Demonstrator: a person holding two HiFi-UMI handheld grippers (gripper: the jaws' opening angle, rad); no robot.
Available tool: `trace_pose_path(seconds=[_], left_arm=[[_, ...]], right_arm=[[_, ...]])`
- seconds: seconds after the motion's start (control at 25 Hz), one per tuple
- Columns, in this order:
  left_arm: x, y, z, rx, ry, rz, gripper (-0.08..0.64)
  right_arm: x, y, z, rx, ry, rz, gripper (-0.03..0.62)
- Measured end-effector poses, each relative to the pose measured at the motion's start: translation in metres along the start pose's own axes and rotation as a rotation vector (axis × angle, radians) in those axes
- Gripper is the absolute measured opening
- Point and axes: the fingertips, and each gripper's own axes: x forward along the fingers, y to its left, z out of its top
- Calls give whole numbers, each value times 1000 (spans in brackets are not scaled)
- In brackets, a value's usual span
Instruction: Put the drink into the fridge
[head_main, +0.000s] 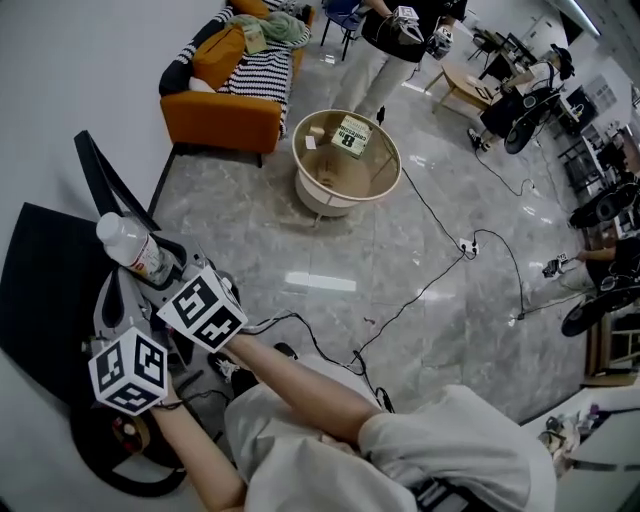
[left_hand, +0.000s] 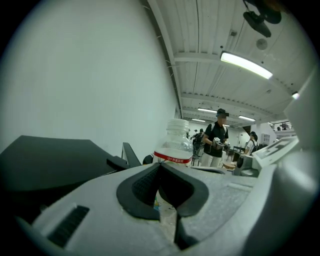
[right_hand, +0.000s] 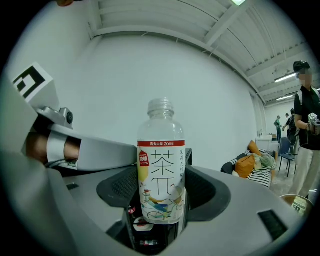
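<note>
Clear plastic tea bottle (right_hand: 161, 165) stands upright, pinched at its label by the right gripper (right_hand: 162, 194), close to a black panel (head_main: 40, 290) along the white wall (head_main: 80, 60). Just beside it, the left gripper (left_hand: 161, 167) has its jaws pressed together on nothing. Grey marble floor (head_main: 300, 240) lies open out to a round cream tub (head_main: 330, 195).

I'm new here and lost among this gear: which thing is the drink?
At the left of the head view, by the white wall, the person's arms reach out. The right gripper holds the drink bottle: clear plastic, pale cap, red band above a white label with large characters, unlike the grey and black gear.
</note>
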Motion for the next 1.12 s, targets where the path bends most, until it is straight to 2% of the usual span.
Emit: trace_pose_path(seconds=[0.24, 0.4, 0.52, 0.6, 0.84, 1.12], left_arm=[[-43, 13, -94, -91, 85, 123, 9], [-73, 28, -166, -126, 180, 217, 9], [-94, 38, -213, -165, 236, 265, 9], [-108, 52, -232, -171, 261, 287, 9], [-103, 97, -251, -159, 281, 226, 9], [-82, 140, -271, -131, 305, 143, 9]], right_arm=[[-30, 32, -85, 40, 86, 68, 291], [-38, 58, -124, 142, 72, 131, 291], [-38, 85, -149, 128, 70, 181, 291], [-29, 108, -171, 131, 82, 216, 291], [34, 122, -231, 108, 126, 205, 291], [112, 110, -269, 94, 85, 167, 291]])
